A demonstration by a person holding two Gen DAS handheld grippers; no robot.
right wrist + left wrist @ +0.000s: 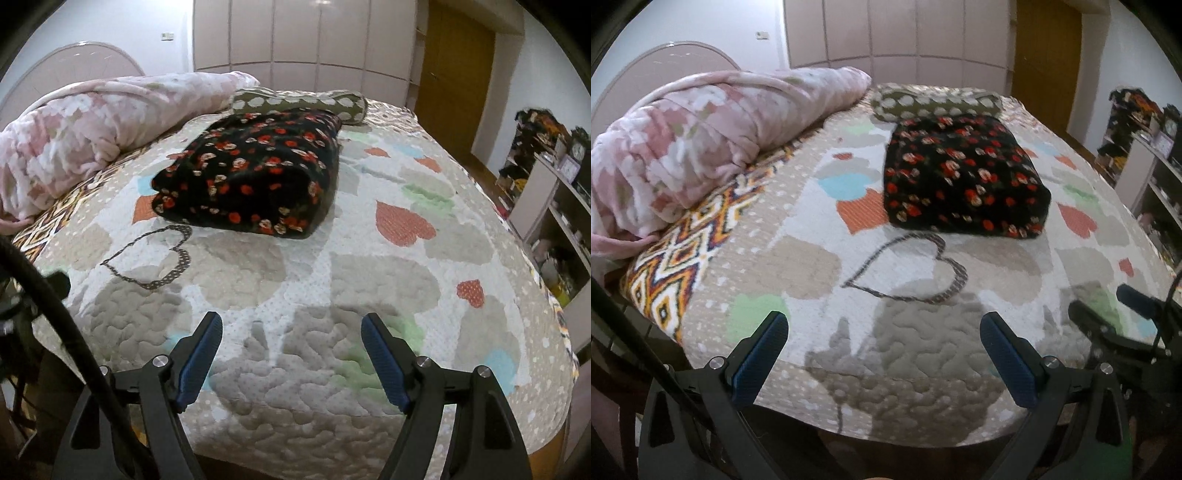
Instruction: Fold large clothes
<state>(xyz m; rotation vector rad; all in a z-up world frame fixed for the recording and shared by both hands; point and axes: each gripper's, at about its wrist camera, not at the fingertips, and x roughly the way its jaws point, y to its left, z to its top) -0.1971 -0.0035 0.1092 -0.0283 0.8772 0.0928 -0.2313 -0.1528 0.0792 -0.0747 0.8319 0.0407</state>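
A black garment with red flowers (964,177) lies folded into a thick rectangle on the bed (905,280), past the middle. It also shows in the right wrist view (251,177), up and to the left. My left gripper (884,321) is open and empty above the bed's near edge. My right gripper (291,321) is open and empty above the near edge too. The right gripper's fingers (1137,299) show at the far right of the left wrist view. Both grippers are well short of the garment.
A pink flowered blanket (694,144) is heaped at the bed's left side. A dotted olive pillow (934,101) lies behind the garment. Shelves with clutter (554,192) stand to the right. Wardrobe doors (317,40) and a wooden door (458,62) are behind the bed.
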